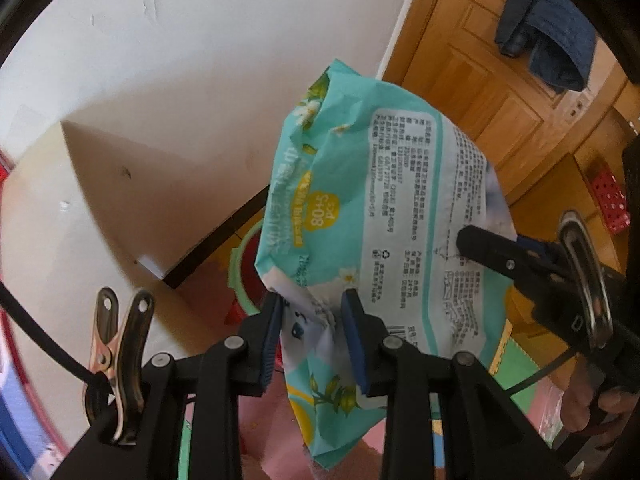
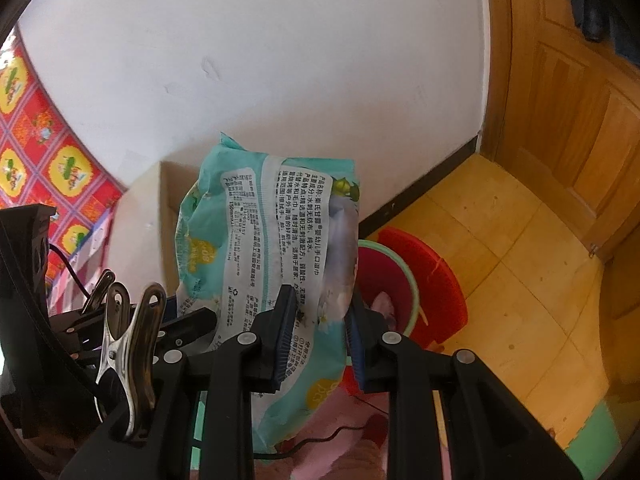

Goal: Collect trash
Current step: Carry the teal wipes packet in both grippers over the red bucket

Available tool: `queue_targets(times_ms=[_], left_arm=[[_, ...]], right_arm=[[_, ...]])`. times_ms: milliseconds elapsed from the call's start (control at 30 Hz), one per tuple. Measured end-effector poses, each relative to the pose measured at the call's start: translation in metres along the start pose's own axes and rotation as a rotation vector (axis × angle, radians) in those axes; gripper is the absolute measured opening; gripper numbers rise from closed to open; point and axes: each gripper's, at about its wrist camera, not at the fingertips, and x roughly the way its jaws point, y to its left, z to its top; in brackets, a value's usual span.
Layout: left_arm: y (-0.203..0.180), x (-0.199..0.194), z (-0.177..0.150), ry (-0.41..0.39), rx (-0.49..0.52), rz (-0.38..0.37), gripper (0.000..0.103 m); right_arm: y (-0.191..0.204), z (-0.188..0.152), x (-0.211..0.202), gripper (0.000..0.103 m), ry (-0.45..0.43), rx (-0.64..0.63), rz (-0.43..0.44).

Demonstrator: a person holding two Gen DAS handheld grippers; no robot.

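Observation:
A crumpled teal and white wet-wipe pack [image 1: 380, 200] hangs in the air, held by both grippers. My left gripper [image 1: 312, 304] is shut on its lower left edge. A finger [image 1: 492, 254] of my right gripper presses on the pack's right side. In the right wrist view the right gripper [image 2: 320, 300] is shut on the pack [image 2: 260, 216], and the left gripper [image 2: 196, 322] holds it from the left. Below and behind the pack stands a red bucket with a green rim [image 2: 404, 280], its red lid [image 2: 436, 280] leaning behind it. In the left wrist view only part of that rim [image 1: 240, 280] shows.
A beige box [image 1: 80, 220] stands against the white wall, left of the bucket. A wooden door [image 1: 480, 92] with a dark jacket [image 1: 544, 40] hanging on it is to the right. A red basket [image 1: 610, 200] and coloured foam mats [image 2: 520, 280] are on the floor. A patterned red cloth [image 2: 40, 140] lies far left.

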Motion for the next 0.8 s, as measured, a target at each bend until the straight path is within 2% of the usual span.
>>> queue_targets(times_ms=[300,533,800], left_arm=[[-0.003,0.073,-0.006,0.015,-0.068,0.048,0.031],[-0.005,0.135,-0.005,0.034,-0.100,0.079,0.031],[-0.002,0.183,-0.004,0.069,-0.124,0.091,0.032]], right_arm=[[-0.050,0.007,0.067,0.026,0.069,-0.046,0.017],[-0.067,0.003,0.122,0.026,0.109,-0.070,0.018],[-0.082,-0.001,0.178,0.026,0.151,-0.078,0.014]])
